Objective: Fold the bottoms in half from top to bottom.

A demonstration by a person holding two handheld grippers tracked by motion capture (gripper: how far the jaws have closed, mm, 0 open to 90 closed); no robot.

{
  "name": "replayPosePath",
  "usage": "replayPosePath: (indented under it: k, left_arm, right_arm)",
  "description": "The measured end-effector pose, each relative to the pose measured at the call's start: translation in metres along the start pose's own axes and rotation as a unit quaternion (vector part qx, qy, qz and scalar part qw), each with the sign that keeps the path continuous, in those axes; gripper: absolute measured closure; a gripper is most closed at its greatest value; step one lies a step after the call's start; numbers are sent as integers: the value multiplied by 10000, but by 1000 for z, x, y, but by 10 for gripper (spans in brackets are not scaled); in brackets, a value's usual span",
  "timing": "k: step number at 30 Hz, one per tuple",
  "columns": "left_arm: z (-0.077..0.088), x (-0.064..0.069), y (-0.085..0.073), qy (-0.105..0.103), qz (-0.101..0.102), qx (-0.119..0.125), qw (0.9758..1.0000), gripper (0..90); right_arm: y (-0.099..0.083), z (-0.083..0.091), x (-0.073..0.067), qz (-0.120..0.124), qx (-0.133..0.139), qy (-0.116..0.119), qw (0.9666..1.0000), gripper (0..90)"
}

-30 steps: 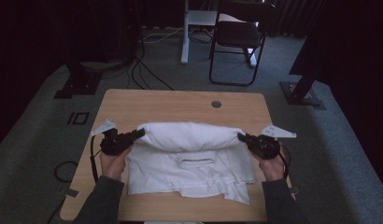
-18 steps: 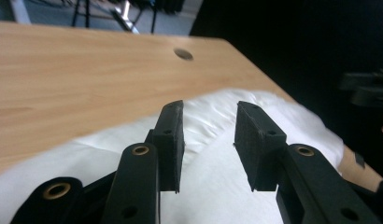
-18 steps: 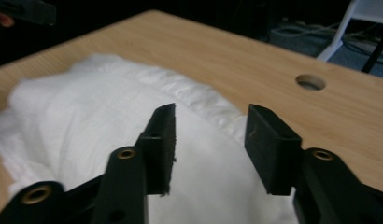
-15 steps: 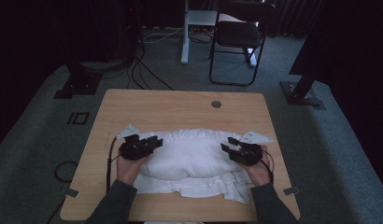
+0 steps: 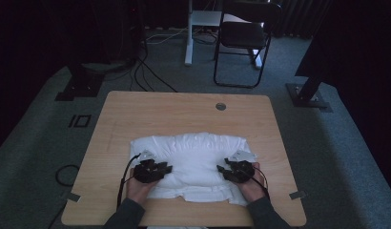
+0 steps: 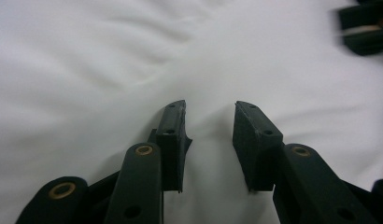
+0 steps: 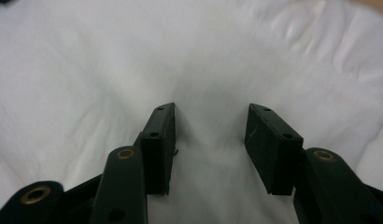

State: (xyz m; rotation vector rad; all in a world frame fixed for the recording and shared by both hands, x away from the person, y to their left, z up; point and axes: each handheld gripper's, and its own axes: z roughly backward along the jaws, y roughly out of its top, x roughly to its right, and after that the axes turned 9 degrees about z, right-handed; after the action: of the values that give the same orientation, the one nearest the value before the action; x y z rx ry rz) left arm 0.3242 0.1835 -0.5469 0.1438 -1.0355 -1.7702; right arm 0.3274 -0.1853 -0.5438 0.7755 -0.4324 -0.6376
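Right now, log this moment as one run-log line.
work: folding white garment on table | left gripper: open, jaws just opened, over cloth | right gripper: open, jaws just opened, over cloth

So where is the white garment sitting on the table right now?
In the high view the white garment lies folded on the near half of the wooden table, between the left gripper and right gripper, whose open jaws rest over its front corners.

A light wooden surface (image 5: 136,114) with a round grommet (image 5: 221,106) stands on grey carpet (image 5: 36,157) in a dim room, with a black chair (image 5: 243,40) and a white desk leg (image 5: 188,33) beyond it, cables (image 5: 150,76) trailing across the floor, and dark stand bases (image 5: 310,95) at either side.
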Motion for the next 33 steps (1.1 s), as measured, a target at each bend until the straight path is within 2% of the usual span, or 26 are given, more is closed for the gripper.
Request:
replayPosePath:
  k: [1, 2, 5, 9, 11, 13, 15, 16, 18, 19, 20, 23, 25, 29, 31, 33]
  left_arm:
    - [0, 0, 0, 0, 0, 0, 10000, 633]
    - [9, -11, -2, 525, 95, 100, 9985, 566]
    - [15, -20, -1, 1043, 160, 269, 9941, 454]
    - [13, -32, 2, 1435, 288, 203, 9890, 334]
    - [11, -35, 3, 1586, 424, 238, 9861, 282]
    - [9, -36, 5, 1982, 356, 226, 9793, 198]
    - [5, -40, 5, 2091, 511, 143, 9765, 145]
    - [4, -42, 6, 2181, 533, 144, 9744, 103]
    - [3, -44, 6, 2231, 561, 175, 9730, 83]
    - [3, -45, 6, 2311, 598, 161, 9710, 66]
    - [3, -46, 6, 2350, 625, 147, 9699, 30]
    - [2, -46, 6, 2392, 634, 137, 9688, 23]
    - [2, -46, 6, 2389, 625, 138, 9689, 23]
    - [2, -46, 5, 2333, 525, 127, 9709, 23]
    - [4, -47, 5, 2290, 538, 118, 9719, 24]
    - [5, -47, 5, 2289, 582, 105, 9717, 23]
  right_arm:
    - [-3, -2, 0, -19, -37, 13, 10000, 521]
    - [-5, -5, 0, -101, -67, 63, 9999, 519]
    - [-3, -11, -2, -38, -151, 8, 9999, 518]
    - [2, -18, -3, -1, -201, -60, 9998, 518]
    - [5, -22, -2, -8, -183, -72, 9998, 518]
    - [9, -26, -1, -10, -176, -77, 9998, 519]
    - [12, -30, 1, -42, -169, -69, 9998, 518]
    - [13, -31, 1, -56, -177, -63, 9998, 518]
    - [15, -33, 2, -47, -176, -61, 9998, 518]
    - [15, -34, 2, -48, -161, -54, 9998, 518]
    - [16, -35, 2, -43, -153, -54, 9999, 518]
    - [15, -34, 2, -66, -137, -63, 9999, 517]
    - [15, -34, 2, -64, -123, -61, 9999, 517]
    - [14, -34, 2, -92, -93, -45, 9999, 516]
    - [14, -34, 2, -97, -85, -40, 9999, 516]
    - [13, -34, 2, -103, -74, -36, 9999, 516]
